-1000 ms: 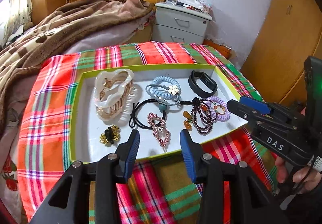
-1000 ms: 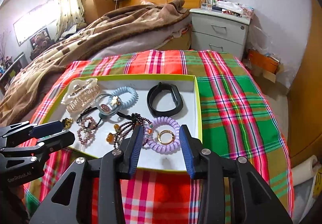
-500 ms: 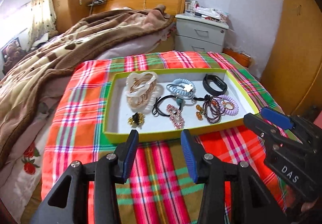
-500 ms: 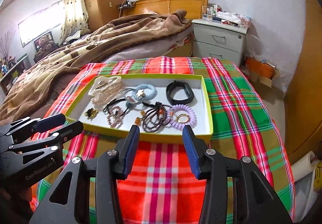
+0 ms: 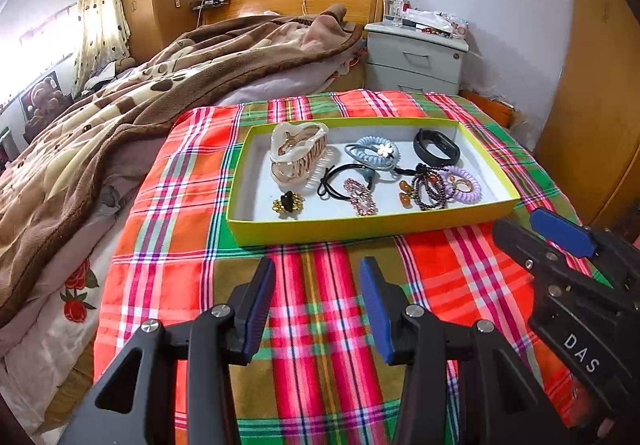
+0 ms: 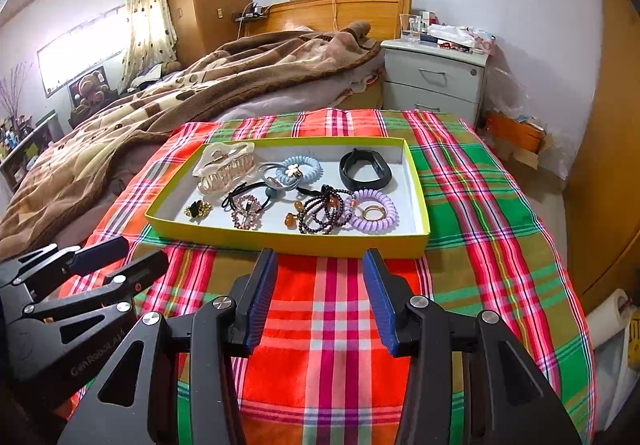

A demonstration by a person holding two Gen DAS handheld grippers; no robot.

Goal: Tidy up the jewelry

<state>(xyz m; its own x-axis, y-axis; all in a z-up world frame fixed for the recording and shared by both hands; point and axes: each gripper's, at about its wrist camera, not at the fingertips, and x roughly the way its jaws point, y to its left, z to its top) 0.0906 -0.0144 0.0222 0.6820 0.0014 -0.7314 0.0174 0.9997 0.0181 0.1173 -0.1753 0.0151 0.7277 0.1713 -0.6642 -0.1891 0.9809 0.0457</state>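
All of the jewelry you can see sits inside the yellow-rimmed tray [image 6: 416, 181] on the plaid cloth [image 6: 336, 309], and none lies loose on the cloth around it. From the left of the tray: the pale claw clip [image 6: 224, 169] at the back, the small gold-and-black clip [image 6: 197, 209] near the front wall, then the black hair tie [image 6: 248, 192] and pink rhinestone clip [image 6: 246, 214], the blue coil tie with a flower [image 6: 300, 170], the dark bead bracelets [image 6: 320, 211], the black band [image 6: 365, 169], and the purple coil tie [image 6: 376, 212] with a gold ring [image 6: 374, 212] lying inside it.

Your left hand-held gripper [image 5: 316, 301] hangs over the cloth short of the tray, spread and empty. Your right hand-held gripper [image 6: 318, 299] is likewise short of the tray, nothing between its fingers; its jaws have just been opening.

By my reading the gathering looks done. Several pieces in the middle overlap, so untangling them may be left, if that is wanted.
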